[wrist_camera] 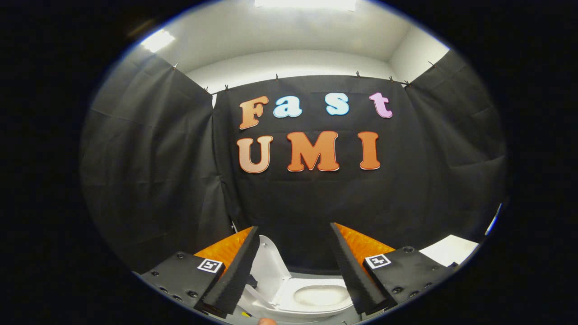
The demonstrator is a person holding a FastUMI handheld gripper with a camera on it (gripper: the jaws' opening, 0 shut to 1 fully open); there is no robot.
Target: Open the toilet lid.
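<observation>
Already the toilet lid (pixel 270 266) stands raised, leaning up and back on its hinge beside the exposed seat (pixel 316 309) and bowl (pixel 319 295), so by the look of it the task is done or all but done. It sits low between the two fingers, close against the left finger (pixel 237 271). The gripper (pixel 294 230) has its jaws spread wide with nothing between them; neither finger touches the lid.

By appearance the lid is a thin, stiff shell of smooth plastic: probably light, slippery under the pads, and free to swing only about its hinge. The free rim, farthest from the hinge, would be the place to take hold or push, where leverage is greatest.

Its long axis now runs roughly upright, free edge pointing up, inner face turned toward the bowl. What the toilet (pixel 298 313) stands on is hidden.
</observation>
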